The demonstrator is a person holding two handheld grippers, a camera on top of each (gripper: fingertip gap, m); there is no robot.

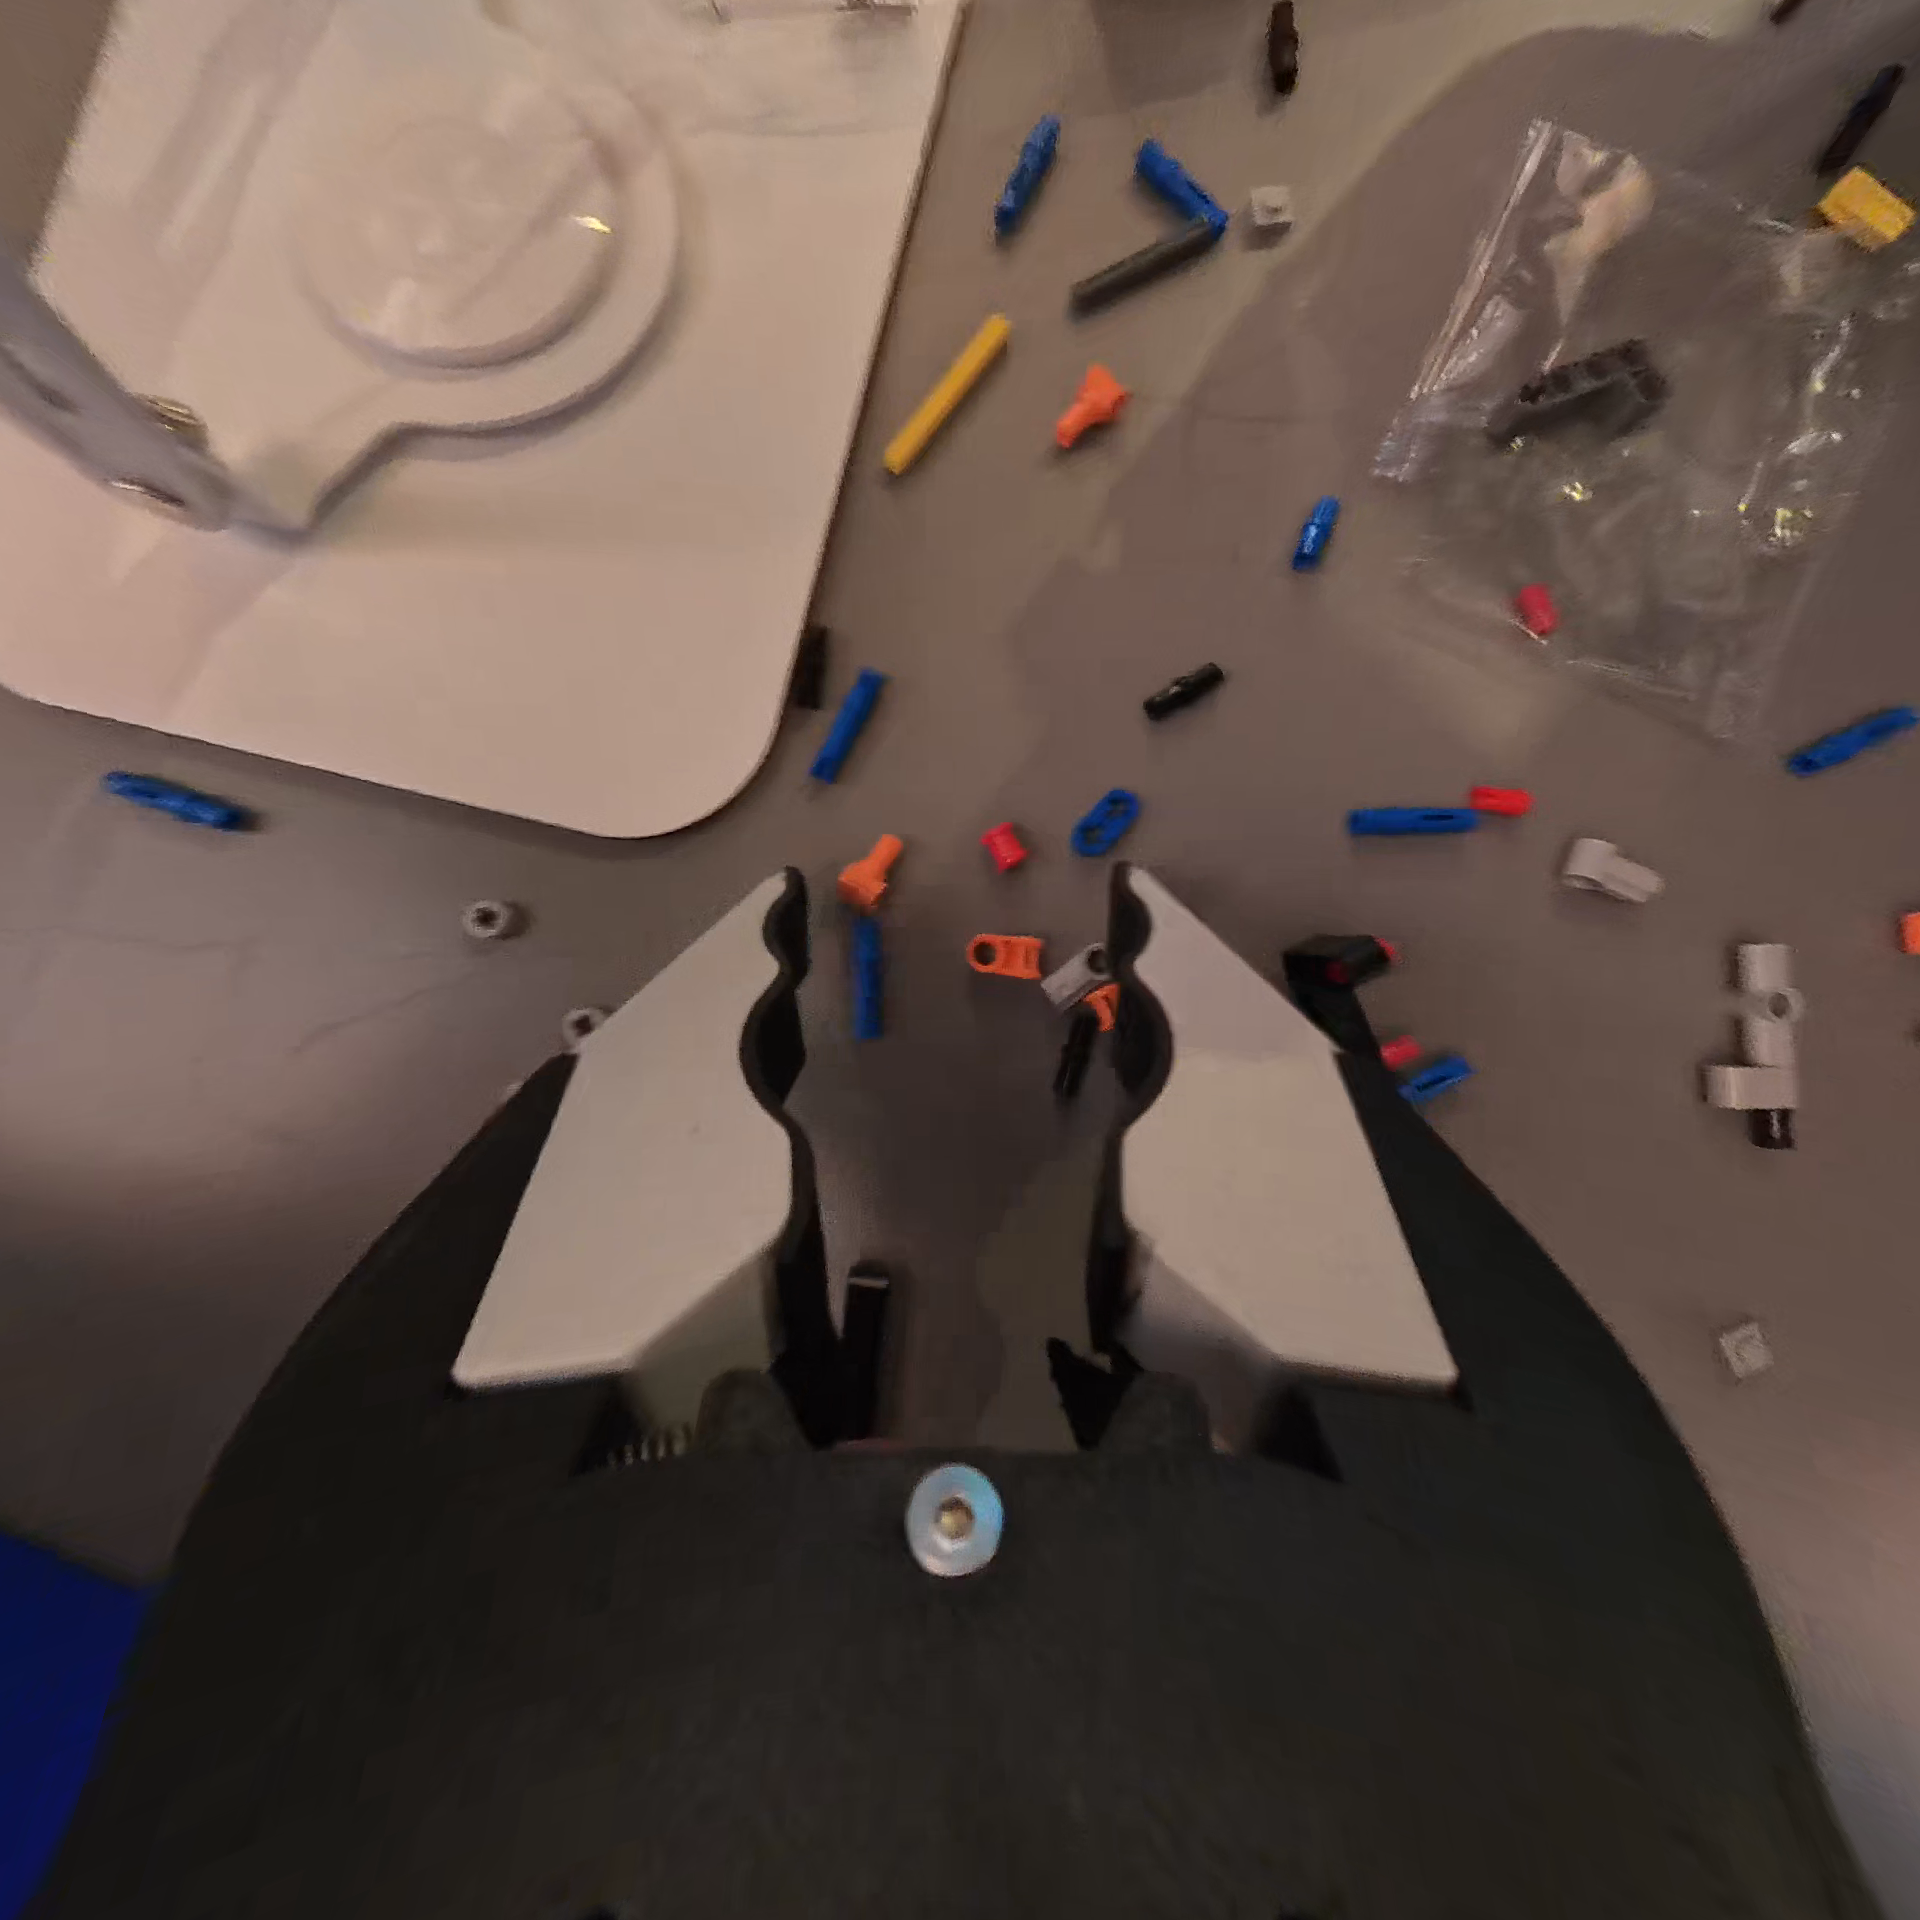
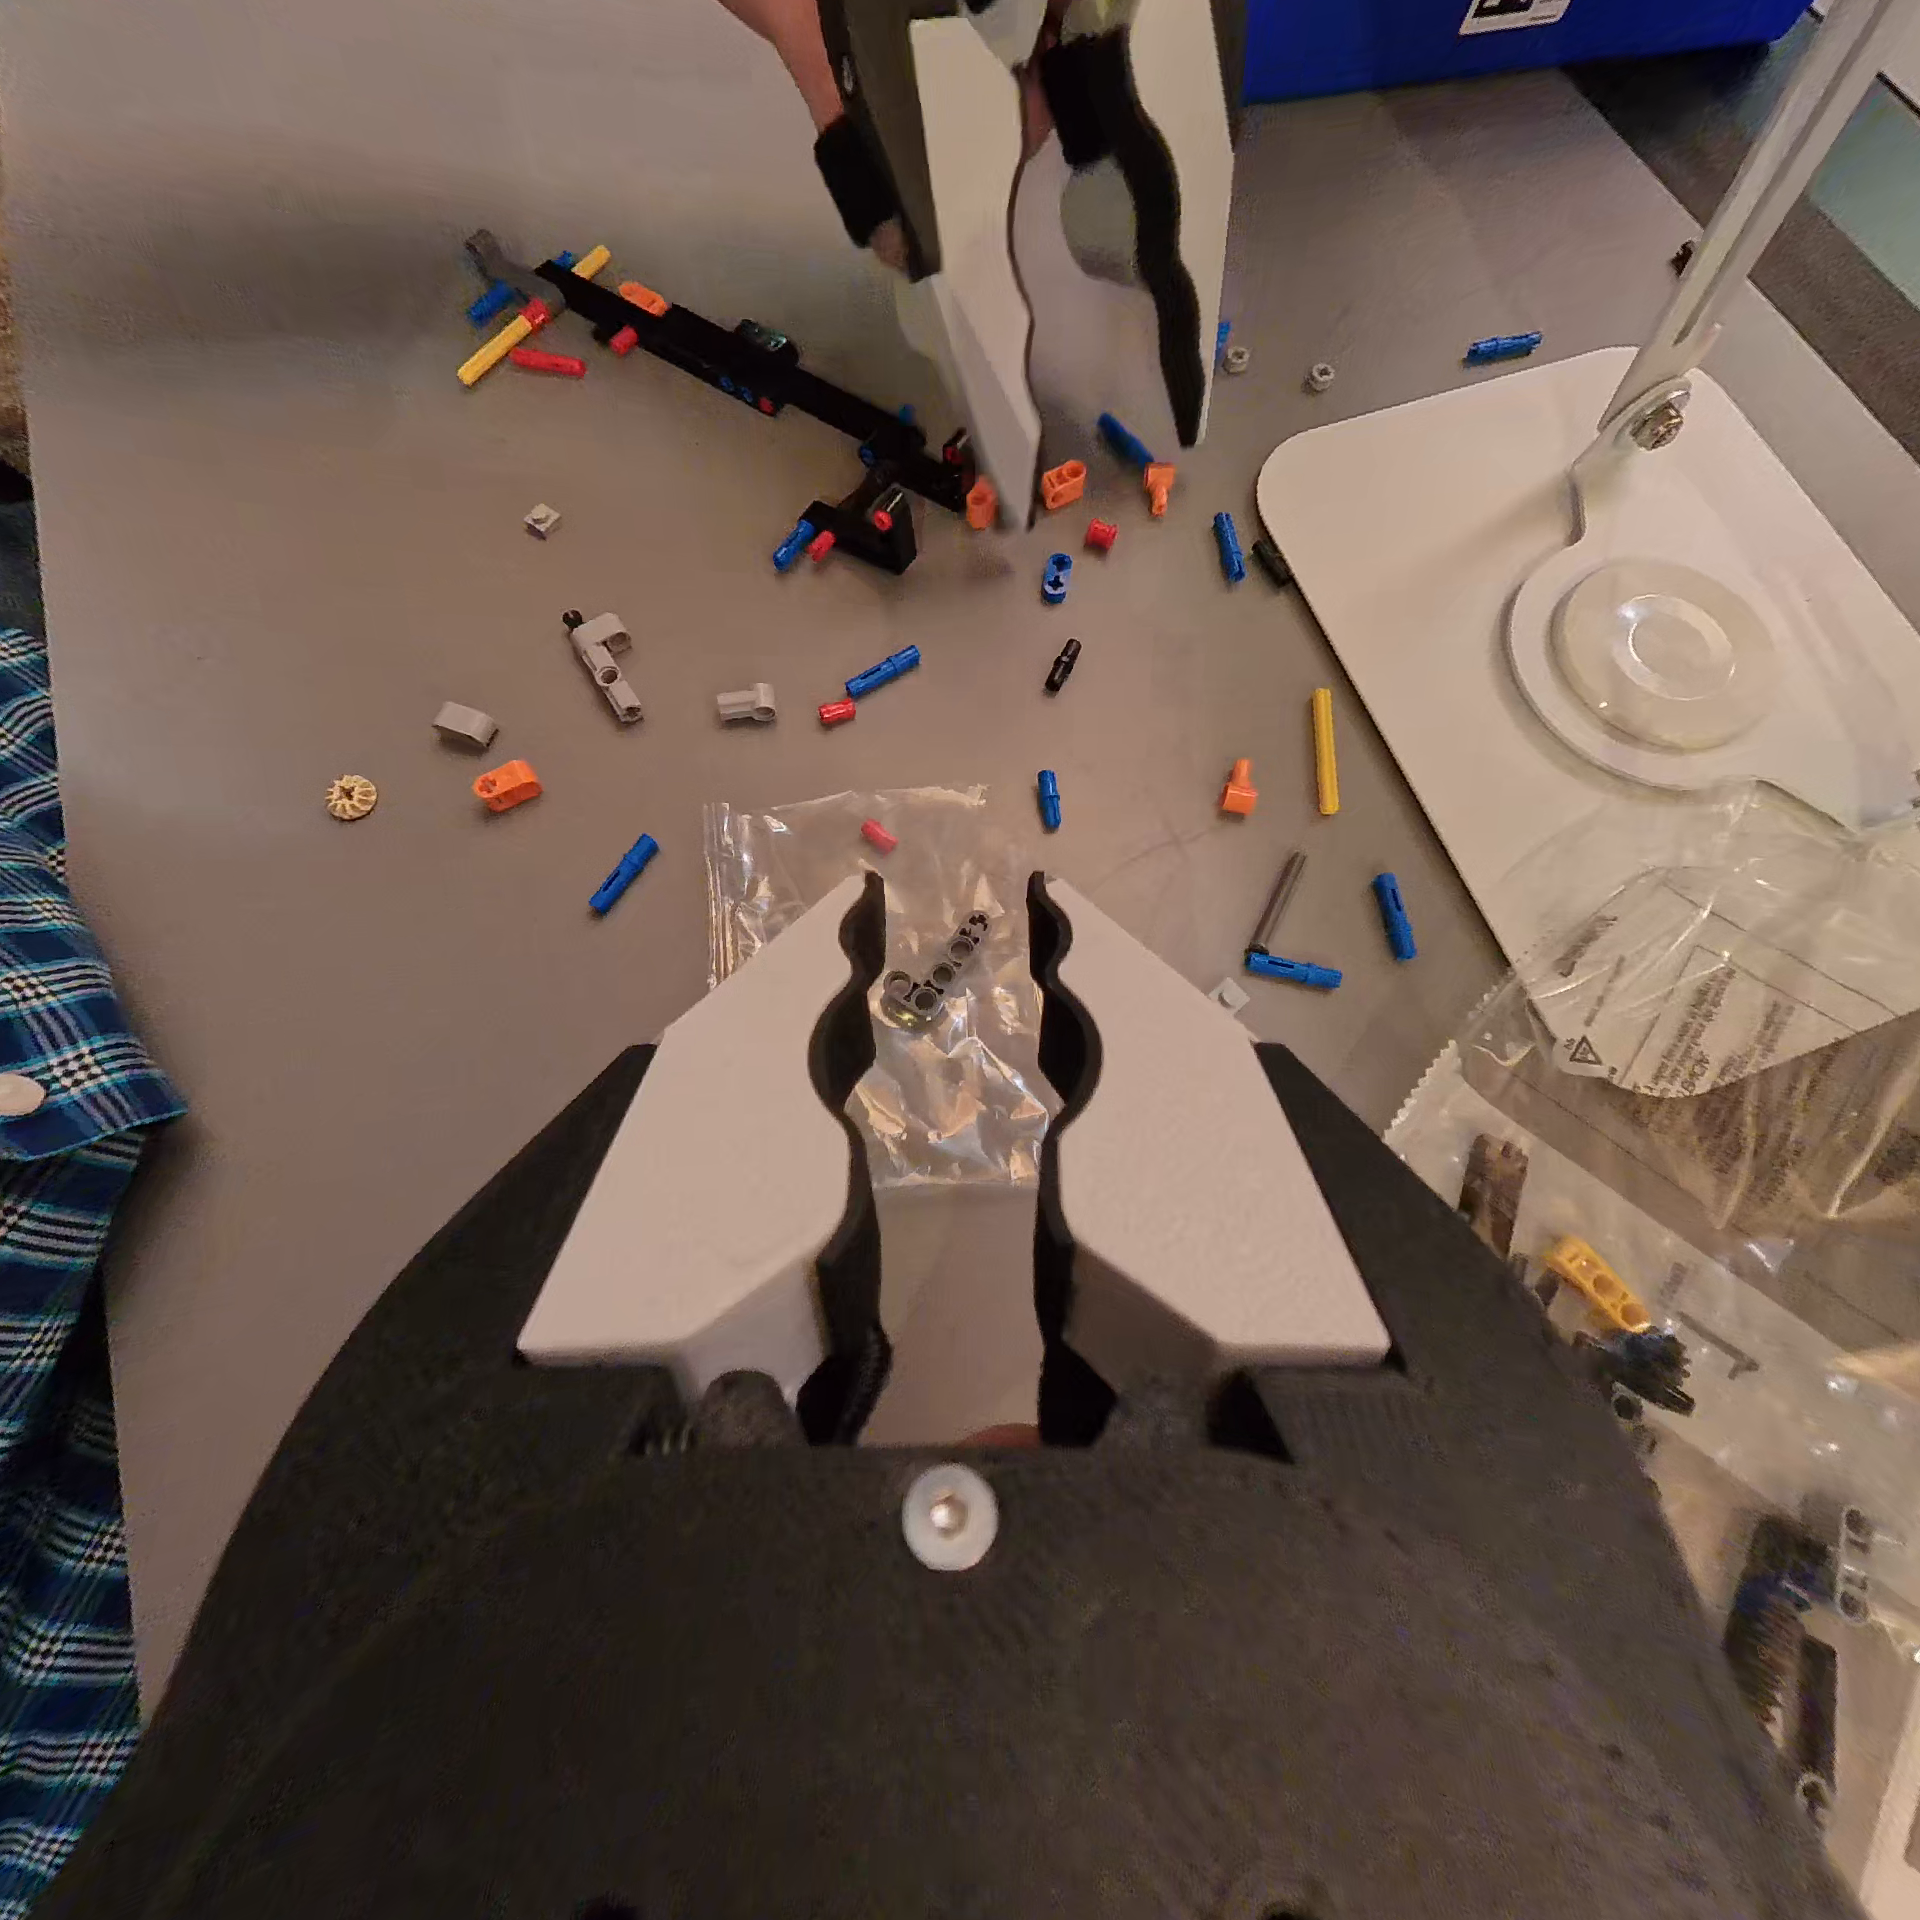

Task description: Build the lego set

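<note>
My left gripper [image 1: 956,894] is open and low over the grey table. Between its fingers lie an orange connector [image 1: 1003,956], a blue pin [image 1: 865,977], a grey-and-orange piece [image 1: 1086,982] and a black pin [image 1: 1075,1049]. The left gripper also shows in the right wrist view [image 2: 1101,473], tips down around the orange connector [image 2: 1062,483], next to a long black partly built assembly [image 2: 748,364]. My right gripper [image 2: 954,888] is open and empty above a small clear bag [image 2: 935,1091] that holds a grey beam [image 2: 940,971].
Several loose blue, red, orange, yellow and grey pieces are scattered over the table. A white stand base [image 2: 1455,623] lies to the right, also in the left wrist view [image 1: 520,623]. More parts bags [image 2: 1662,1143] lie at the right. A plaid sleeve [image 2: 62,1039] is at the left edge. Some 15 cm of space lies between my two pairs of fingers.
</note>
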